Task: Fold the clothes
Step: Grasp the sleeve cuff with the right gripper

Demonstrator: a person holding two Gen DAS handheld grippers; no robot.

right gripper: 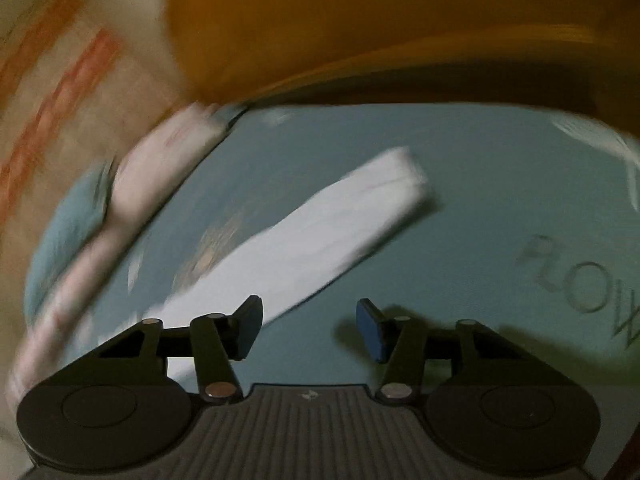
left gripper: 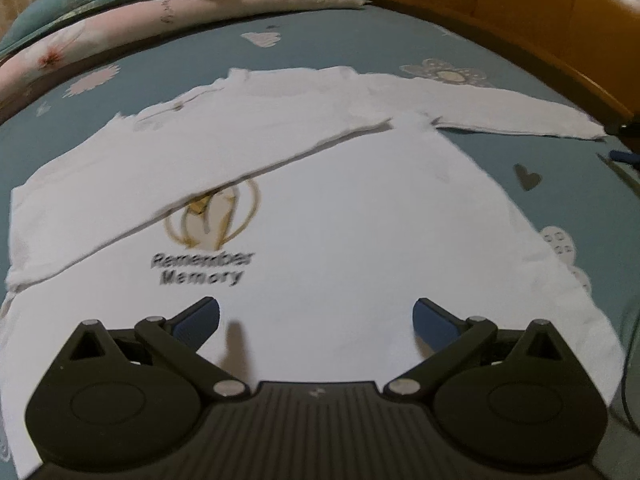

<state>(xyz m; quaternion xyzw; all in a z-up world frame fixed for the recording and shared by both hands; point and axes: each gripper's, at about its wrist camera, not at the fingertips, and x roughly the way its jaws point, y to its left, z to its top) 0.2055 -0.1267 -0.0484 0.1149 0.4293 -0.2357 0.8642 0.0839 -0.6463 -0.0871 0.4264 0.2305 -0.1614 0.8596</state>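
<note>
A white long-sleeved shirt (left gripper: 340, 220) with a gold emblem and the words "Remember Memory" lies flat on a teal bedsheet (left gripper: 328, 44). Its left sleeve (left gripper: 160, 168) is folded across the chest. Its right sleeve (left gripper: 500, 110) stretches out to the right. My left gripper (left gripper: 316, 320) is open and empty, hovering over the shirt's lower part. My right gripper (right gripper: 310, 330) is open and empty above the sheet, just right of the outstretched sleeve (right gripper: 320, 232), whose cuff points away. The right wrist view is motion-blurred.
A pink and teal floral quilt (left gripper: 132, 12) is bunched at the far left. A wooden bed frame (left gripper: 560, 32) curves along the far right edge; it also shows in the right wrist view (right gripper: 360, 28). A dark cable (left gripper: 624, 176) lies at the right.
</note>
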